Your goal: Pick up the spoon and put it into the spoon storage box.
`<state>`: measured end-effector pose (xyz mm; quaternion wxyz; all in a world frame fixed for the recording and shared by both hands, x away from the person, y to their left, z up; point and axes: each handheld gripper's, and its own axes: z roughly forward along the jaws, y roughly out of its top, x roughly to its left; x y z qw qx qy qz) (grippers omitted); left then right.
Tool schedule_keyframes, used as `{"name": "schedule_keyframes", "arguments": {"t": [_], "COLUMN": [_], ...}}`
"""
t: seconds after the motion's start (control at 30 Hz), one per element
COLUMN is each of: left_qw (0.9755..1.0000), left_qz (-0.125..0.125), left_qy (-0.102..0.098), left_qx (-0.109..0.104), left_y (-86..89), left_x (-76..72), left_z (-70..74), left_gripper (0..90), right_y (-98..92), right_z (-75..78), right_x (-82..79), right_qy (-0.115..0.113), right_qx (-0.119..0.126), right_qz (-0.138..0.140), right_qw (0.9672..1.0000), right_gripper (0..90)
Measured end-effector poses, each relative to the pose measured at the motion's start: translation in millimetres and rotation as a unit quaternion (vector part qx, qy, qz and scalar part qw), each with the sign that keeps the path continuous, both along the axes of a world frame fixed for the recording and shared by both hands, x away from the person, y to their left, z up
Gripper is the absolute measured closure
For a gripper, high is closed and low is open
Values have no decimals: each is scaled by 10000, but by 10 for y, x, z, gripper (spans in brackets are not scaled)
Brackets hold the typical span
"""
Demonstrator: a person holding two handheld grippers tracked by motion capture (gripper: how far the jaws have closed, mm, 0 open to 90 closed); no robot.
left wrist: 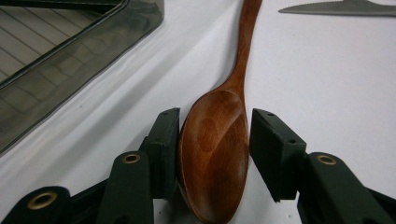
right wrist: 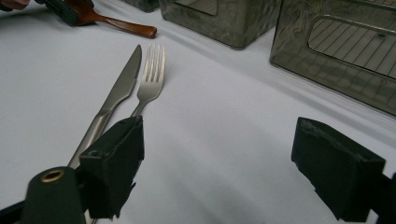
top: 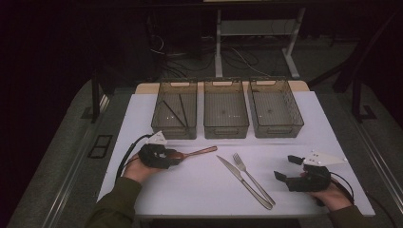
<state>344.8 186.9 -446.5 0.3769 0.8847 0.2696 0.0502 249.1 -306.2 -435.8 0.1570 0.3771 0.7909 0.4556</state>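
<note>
The left claw (left wrist: 215,135) is seen set around the bowl of the wooden spoon (left wrist: 217,140), one pad touching it, the other just clear. The spoon is laid flat near the worktop's (top: 199,190) left edge. The right claw (top: 285,167) is held wide, empty, by the right edge, beside the knife (top: 242,180) and fork (top: 252,178).
</note>
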Motion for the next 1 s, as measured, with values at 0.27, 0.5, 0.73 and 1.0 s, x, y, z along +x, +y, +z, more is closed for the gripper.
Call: {"name": "schedule_keyframes", "arguments": {"t": [0.27, 0.5, 0.73, 1.0], "left_qw": [9998, 9987, 9977, 9967], "left_qz": [-161, -311, -390, -570], "left_qy": [-41, -238, -320, -296], "left_qx": [73, 325, 452, 494], "left_y": [-13, -65, -86, -101], "left_x": [-33, -87, -119, -146], "left_z": [9, 23, 35, 42], "left_gripper": [573, 592, 627, 751], "right_y": [-2, -4, -3, -3], "right_z": [0, 1, 4, 5], "right_x": [1, 2, 3, 4], "right_qy": [-4, -1, -3, -3], "right_qx": [12, 14, 23, 29], "right_qz": [-14, -25, -37, -36], "right_qw": [10000, 10000, 10000, 10000], "right_gripper": [162, 163, 163, 163]}}
